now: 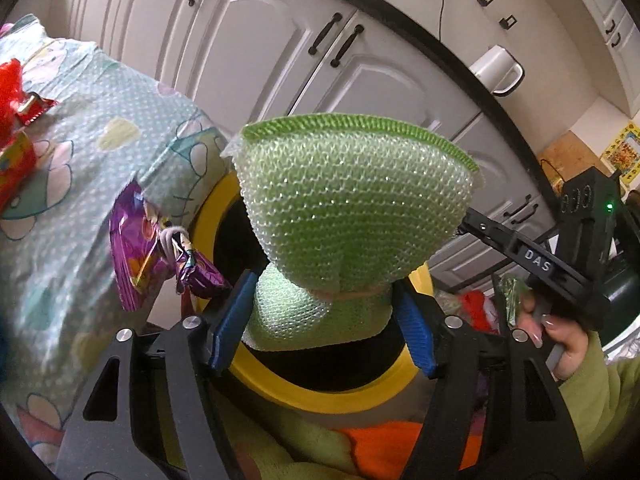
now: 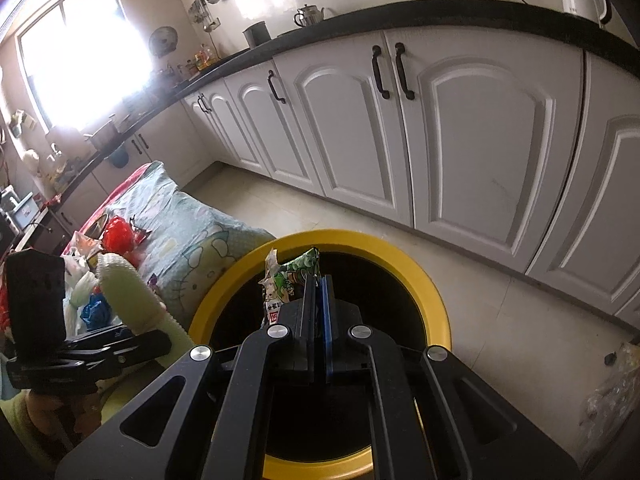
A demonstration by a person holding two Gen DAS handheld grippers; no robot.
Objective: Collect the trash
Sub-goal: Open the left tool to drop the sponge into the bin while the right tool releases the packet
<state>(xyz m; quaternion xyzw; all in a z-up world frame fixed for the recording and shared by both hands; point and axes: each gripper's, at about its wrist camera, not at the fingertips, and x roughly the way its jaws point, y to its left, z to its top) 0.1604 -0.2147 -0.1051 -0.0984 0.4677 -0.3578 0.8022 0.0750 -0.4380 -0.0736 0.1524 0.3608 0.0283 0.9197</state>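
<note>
My left gripper (image 1: 325, 286) is shut on a pale green mesh scrubber (image 1: 352, 196), whose narrow waist sits between the blue pads (image 1: 230, 320) while its wide top fans out above them. It hangs over the black mouth of a yellow-rimmed bin (image 1: 320, 400). In the right wrist view my right gripper (image 2: 318, 280) is shut on a green printed snack wrapper (image 2: 290, 276), which sticks out to the left of the fingertips above the same bin (image 2: 434, 292). The left gripper with the scrubber (image 2: 120, 292) shows at the lower left there.
A table under a pale blue cartoon cloth (image 1: 80, 152) stands left of the bin, with a purple foil wrapper (image 1: 140, 248) at its edge and red wrappers (image 1: 16, 92) further back. White cabinets (image 2: 480, 140) line the tiled floor. A clear plastic bag (image 2: 612, 392) lies at the right.
</note>
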